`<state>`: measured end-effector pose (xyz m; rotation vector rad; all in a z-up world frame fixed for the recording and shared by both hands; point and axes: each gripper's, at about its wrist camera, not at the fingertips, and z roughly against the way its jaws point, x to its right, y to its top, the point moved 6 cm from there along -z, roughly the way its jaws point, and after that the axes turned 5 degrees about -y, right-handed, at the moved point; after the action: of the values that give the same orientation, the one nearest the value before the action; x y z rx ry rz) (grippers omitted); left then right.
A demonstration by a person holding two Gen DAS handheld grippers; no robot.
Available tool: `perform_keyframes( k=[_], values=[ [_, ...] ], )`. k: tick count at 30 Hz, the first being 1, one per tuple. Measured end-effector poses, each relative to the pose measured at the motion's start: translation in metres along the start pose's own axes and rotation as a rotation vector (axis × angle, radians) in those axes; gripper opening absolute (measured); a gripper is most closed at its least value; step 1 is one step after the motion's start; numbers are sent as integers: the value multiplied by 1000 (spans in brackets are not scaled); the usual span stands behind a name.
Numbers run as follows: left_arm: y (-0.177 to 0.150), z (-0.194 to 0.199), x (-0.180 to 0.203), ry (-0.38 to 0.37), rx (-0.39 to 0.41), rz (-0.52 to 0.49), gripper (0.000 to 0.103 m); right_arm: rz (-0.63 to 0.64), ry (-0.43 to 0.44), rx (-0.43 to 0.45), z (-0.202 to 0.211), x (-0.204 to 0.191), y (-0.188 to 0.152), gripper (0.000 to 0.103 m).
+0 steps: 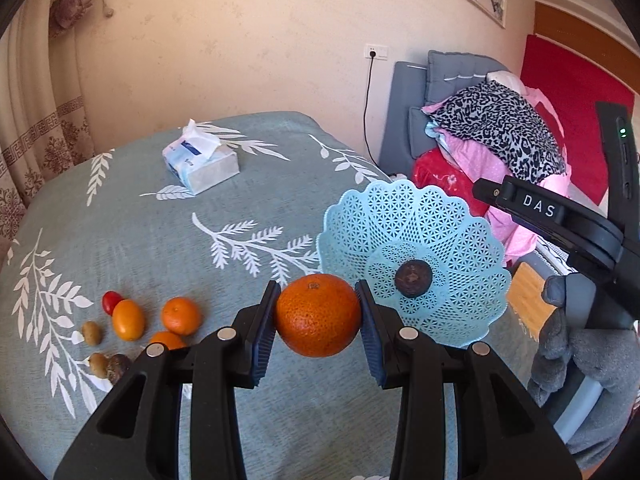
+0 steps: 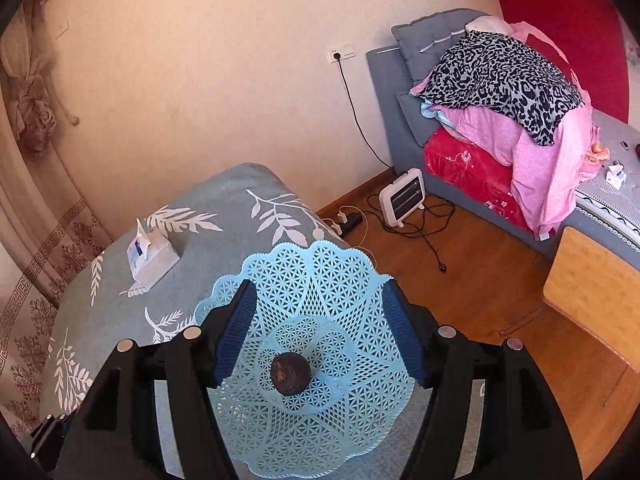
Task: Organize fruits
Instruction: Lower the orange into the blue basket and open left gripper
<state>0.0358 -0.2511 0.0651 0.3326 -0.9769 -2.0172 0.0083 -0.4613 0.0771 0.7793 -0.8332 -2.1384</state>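
While our left gripper (image 1: 318, 316) is clamped on the big orange (image 1: 318, 315), its pads pressing both sides, the blue lattice basket (image 1: 424, 216) sits just to its right with one dark round fruit (image 1: 413, 279) inside. Our right gripper (image 2: 316, 330) hangs over that basket, jaws apart, nothing held. Leftover small fruits (image 1: 128, 319) lie off to the left gripper's left.

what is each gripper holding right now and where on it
The left gripper holds the big orange, its pads pressing on opposite sides at the widest part. The right gripper holds nothing; its jaws stand open above the blue basket.
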Motion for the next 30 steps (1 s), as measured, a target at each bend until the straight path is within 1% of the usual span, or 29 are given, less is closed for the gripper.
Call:
perform_keyframes(
  k=[8, 15, 17, 18, 20, 23, 26, 30],
  values=[
    [3, -40, 24, -65, -54, -27, 39, -26, 6, 23, 9, 8, 9, 67],
    [3, -55, 36, -94, -50, -43, 39, -44, 4, 19, 8, 13, 10, 67],
    [4, -54, 38, -99, -34, -44, 41, -45, 4, 18, 7, 13, 10, 67],
    [5, -52, 38, -101, -23, -46, 48, -45, 5, 17, 6, 13, 10, 67],
    [8, -48, 38, -97, -6, -44, 55, -45, 8, 17, 7, 12, 9, 67],
    [9, -46, 30, -76, -1, -35, 56, -47, 18, 19, 9, 11, 9, 67],
    [10, -43, 18, -49, 4, -11, 60, -47, 27, 29, 13, 9, 9, 68],
    [12, -34, 3, -18, 16, 15, 62, -43, 47, 42, 20, 4, 10, 68]
  ],
)
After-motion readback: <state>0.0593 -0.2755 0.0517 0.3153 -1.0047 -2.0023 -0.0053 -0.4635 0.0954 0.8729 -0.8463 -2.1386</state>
